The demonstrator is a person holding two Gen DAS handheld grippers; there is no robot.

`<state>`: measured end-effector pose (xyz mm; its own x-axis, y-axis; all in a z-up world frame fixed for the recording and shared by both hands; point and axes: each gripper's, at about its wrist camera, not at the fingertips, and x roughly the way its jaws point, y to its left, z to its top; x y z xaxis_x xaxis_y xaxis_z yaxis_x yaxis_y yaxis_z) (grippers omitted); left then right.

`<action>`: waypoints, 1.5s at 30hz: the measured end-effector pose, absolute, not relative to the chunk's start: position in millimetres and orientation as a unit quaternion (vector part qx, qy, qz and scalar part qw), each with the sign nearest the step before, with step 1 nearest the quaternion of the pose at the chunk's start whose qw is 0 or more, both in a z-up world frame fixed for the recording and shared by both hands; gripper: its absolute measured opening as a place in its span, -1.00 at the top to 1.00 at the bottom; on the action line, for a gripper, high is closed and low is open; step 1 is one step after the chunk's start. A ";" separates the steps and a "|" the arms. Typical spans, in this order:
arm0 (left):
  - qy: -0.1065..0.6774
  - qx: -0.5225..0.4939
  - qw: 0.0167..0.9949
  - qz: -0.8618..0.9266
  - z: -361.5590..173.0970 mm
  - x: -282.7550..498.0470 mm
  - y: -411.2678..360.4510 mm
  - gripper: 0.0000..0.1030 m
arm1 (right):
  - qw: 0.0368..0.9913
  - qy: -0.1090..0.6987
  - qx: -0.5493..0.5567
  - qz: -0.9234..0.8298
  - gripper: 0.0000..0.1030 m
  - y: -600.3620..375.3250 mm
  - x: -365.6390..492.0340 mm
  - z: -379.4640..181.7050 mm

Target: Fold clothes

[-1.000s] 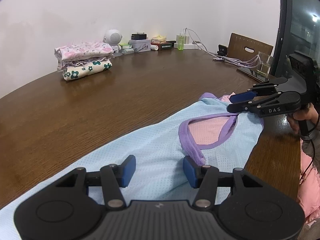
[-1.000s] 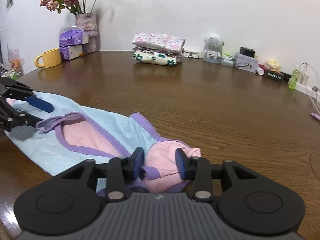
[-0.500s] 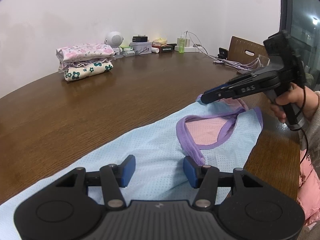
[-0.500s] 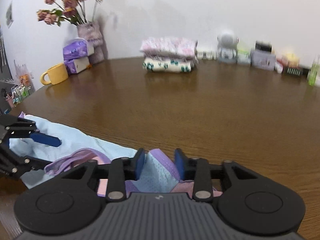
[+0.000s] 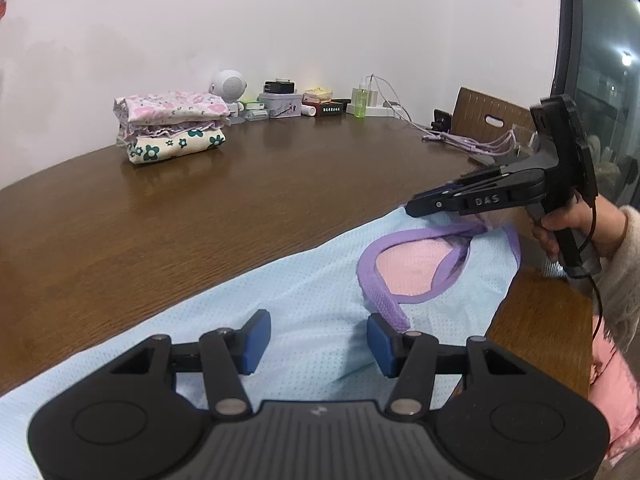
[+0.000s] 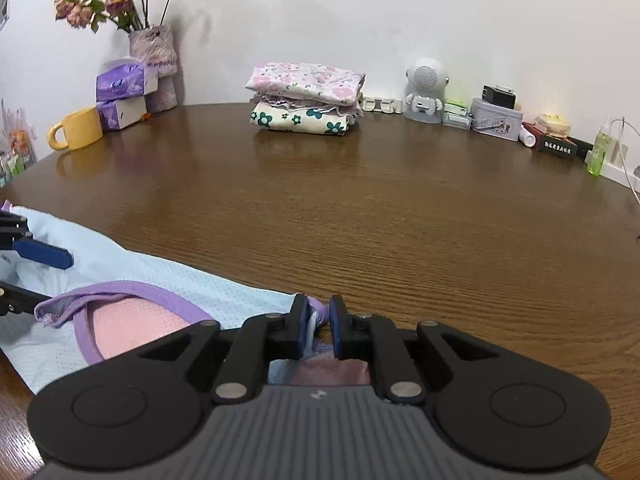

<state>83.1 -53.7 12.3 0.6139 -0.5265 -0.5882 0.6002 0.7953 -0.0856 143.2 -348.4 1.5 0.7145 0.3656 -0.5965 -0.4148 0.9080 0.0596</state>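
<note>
We looked from left to right. In the left wrist view, a stack (image 5: pixel 172 124) of folded clothes sat in the upper left of the frame, far back on the table (image 5: pixel 200 216). The top (image 5: pixel 304 292) we were folding lay in the lower middle, light blue with a purple neck band and pink inside. It ran along the near edge of the table.

Our left gripper (image 5: pixel 318 338) sat at the bottom of that frame. Its blue pads were about half open. The blue cloth lay under and between them, but the pads did not press it, so it held nothing.

At the right of that frame a hand (image 5: pixel 560 228) held our right gripper (image 5: pixel 416 208) over the shoulder of the top. In the right wrist view, at the bottom middle, its pads had just been closing. They were nearly shut, with a small bunch of purple and blue cloth pinched between them. The pads had eased a tiny bit, so we think the hold could be light.

We think the step in hand was getting a good grip on both sides before the fold. To do it well, we should squeeze the right side firm and catch both layers. Next, we should close the left pads on the cloth too. Both sides should lift together and stay level, so the top does not bunch or slip off the edge.
</note>
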 end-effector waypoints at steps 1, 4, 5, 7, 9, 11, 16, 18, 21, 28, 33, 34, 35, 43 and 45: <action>0.308 0.056 0.896 -0.315 12.4 83.7 -52.9 -0.01 | 0.927 0.309 -0.013 0.214 0.67 -355.0 139.7 6.0; 0.308 0.051 0.896 -0.317 12.4 83.8 -51.6 -0.01 | 0.932 0.283 0.032 0.225 0.63 -366.4 117.5 23.9; 0.308 0.050 0.895 -0.317 12.5 83.8 -51.5 -0.02 | 0.934 0.274 0.034 0.228 0.57 -367.4 107.4 30.2; 0.309 0.048 0.895 -0.318 12.6 84.0 -51.2 -0.02 | 0.932 0.273 0.017 0.236 0.43 -362.3 89.3 36.2; 0.309 0.046 0.895 -0.319 12.6 84.3 -50.8 -0.03 | 0.930 0.280 -0.015 0.239 0.33 -353.8 75.7 37.7; 0.309 0.044 0.895 -0.320 12.7 84.0 -50.2 -0.04 | 0.928 0.291 -0.053 0.228 0.33 -343.9 68.9 32.7; 0.311 0.036 0.893 -0.323 12.5 83.7 -48.0 -0.05 | 0.923 0.319 -0.073 0.201 0.34 -338.1 65.9 15.9; 0.311 0.035 0.893 -0.324 12.7 83.7 -47.3 -0.05 | 0.923 0.320 -0.071 0.201 0.49 -338.6 64.1 14.7; 0.310 0.037 0.893 -0.323 12.7 83.8 -48.0 -0.06 | 0.925 0.315 -0.082 0.196 0.83 -337.6 67.1 14.3; 0.311 0.032 0.893 -0.325 12.3 83.6 -47.0 -0.06 | 0.932 0.300 -0.082 0.188 0.84 -344.7 73.2 5.7; 0.311 0.028 0.892 -0.326 12.5 83.7 -45.8 -0.06 | 0.936 0.292 -0.054 0.187 0.66 -350.1 71.3 6.7; 0.311 0.026 0.892 -0.327 12.5 83.9 -45.1 -0.07 | 0.940 0.283 -0.032 0.187 0.59 -353.0 66.9 10.5; 0.311 0.024 0.892 -0.328 12.3 84.3 -44.6 -0.08 | 0.944 0.273 -0.009 0.188 0.40 -356.0 62.1 14.6; 0.307 -0.012 0.889 -0.341 13.3 83.5 -37.1 -0.56 | 0.954 0.238 0.053 0.176 -0.96 -355.3 16.0 26.9; 0.296 -0.018 0.895 -0.334 15.9 79.3 -33.4 -0.68 | 0.957 0.237 0.041 0.164 -0.99 -349.0 9.0 24.6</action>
<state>79.3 -33.4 15.9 0.6010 -0.6085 -0.5182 0.5871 0.7761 -0.2304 9.0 -349.0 24.6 0.8334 0.3340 -0.4403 -0.2953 0.9426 0.1561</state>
